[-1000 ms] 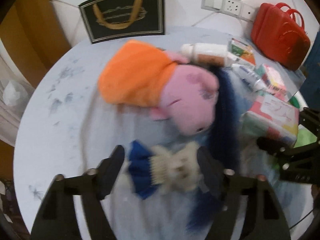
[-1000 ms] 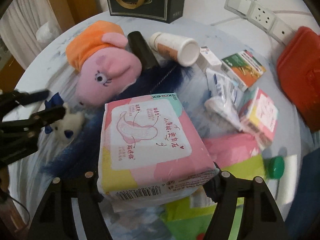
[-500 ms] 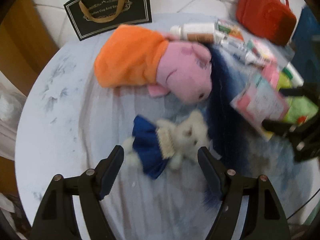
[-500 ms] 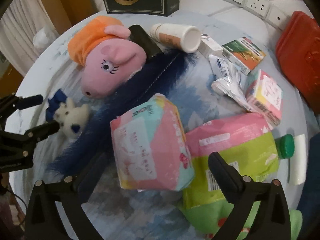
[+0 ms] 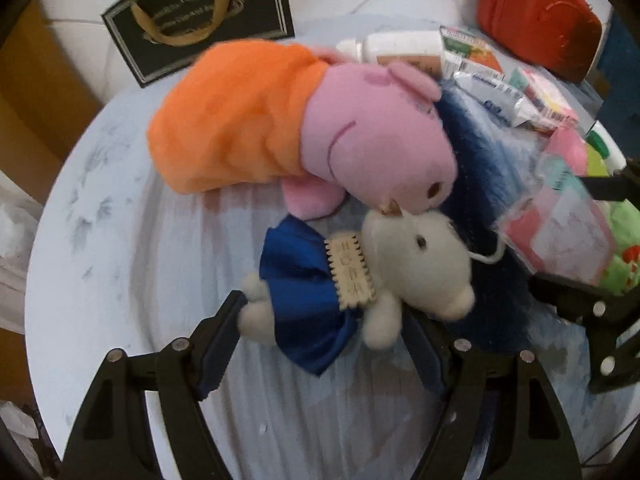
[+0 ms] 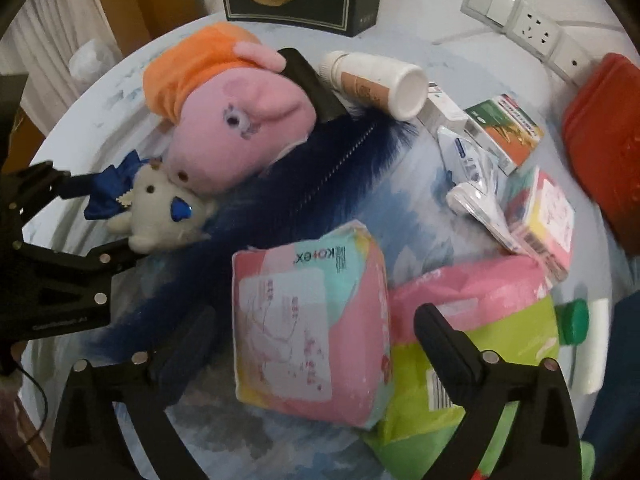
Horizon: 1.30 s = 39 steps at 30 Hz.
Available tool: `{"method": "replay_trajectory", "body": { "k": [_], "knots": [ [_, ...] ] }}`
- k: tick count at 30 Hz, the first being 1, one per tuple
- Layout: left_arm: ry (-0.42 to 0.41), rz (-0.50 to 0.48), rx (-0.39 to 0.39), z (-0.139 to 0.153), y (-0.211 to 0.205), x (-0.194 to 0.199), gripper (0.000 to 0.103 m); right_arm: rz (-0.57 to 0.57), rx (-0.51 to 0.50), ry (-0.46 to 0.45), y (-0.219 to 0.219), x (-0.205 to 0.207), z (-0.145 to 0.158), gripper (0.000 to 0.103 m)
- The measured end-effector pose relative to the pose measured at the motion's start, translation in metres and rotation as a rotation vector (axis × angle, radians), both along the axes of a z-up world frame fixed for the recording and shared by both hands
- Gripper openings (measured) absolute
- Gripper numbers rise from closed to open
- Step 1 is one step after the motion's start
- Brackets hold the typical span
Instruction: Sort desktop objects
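Left gripper (image 5: 324,336) has closed in, open fingers now straddling small bear (image 5: 360,276) at frame centre; right gripper (image 6: 316,344) open, pad pack (image 6: 312,320) released, so bear is next.

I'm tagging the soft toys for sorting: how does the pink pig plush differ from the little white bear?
The pink pig plush is far bigger than the white bear. The pig wears orange; the bear wears a blue dress. The bear lies between the open fingers of the left gripper; the pig lies farther up the table, outside them. Both are soft toys lying on their sides, heads touching.
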State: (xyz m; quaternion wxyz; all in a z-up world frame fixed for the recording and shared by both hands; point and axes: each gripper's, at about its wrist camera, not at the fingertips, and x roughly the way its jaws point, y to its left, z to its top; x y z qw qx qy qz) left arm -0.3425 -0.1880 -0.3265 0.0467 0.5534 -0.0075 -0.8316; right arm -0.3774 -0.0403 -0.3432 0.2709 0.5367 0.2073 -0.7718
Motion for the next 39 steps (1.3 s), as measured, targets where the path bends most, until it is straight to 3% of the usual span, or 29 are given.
{"method": "replay_trajectory", "body": {
  "k": [1,2,6,19,23,27,28,34,39],
  "knots": [
    [-0.003,0.001,0.015,-0.006,-0.001,-0.004,0.064,-0.007,0.000,-0.016,0.000,-0.001,-0.005,0.085],
    [0.001,0.011,0.039,-0.009,-0.002,-0.005,0.061,-0.015,0.004,-0.018,-0.001,-0.001,-0.008,0.079],
    [0.024,0.053,0.065,-0.003,-0.002,0.000,0.035,-0.035,-0.012,-0.009,0.001,0.002,-0.005,0.073],
    [0.114,0.068,0.057,0.053,0.010,0.065,0.028,-0.042,-0.112,0.023,0.015,0.033,0.035,0.070],
    [0.095,0.057,0.029,0.062,0.013,0.072,0.030,-0.054,-0.106,0.009,0.021,0.037,0.033,0.070],
    [0.053,0.055,-0.009,0.060,0.014,0.075,0.066,-0.092,-0.093,-0.030,0.026,0.040,0.021,0.070],
    [0.044,0.044,-0.018,0.059,0.014,0.076,0.070,-0.101,-0.089,-0.037,0.028,0.042,0.018,0.070],
    [-0.005,-0.049,0.007,0.042,0.014,0.073,0.070,-0.181,-0.066,-0.081,0.031,0.055,-0.004,0.073],
    [-0.035,-0.148,0.021,0.012,0.029,0.050,0.070,-0.263,-0.038,-0.075,0.033,0.059,-0.011,0.088]
  ]
}}
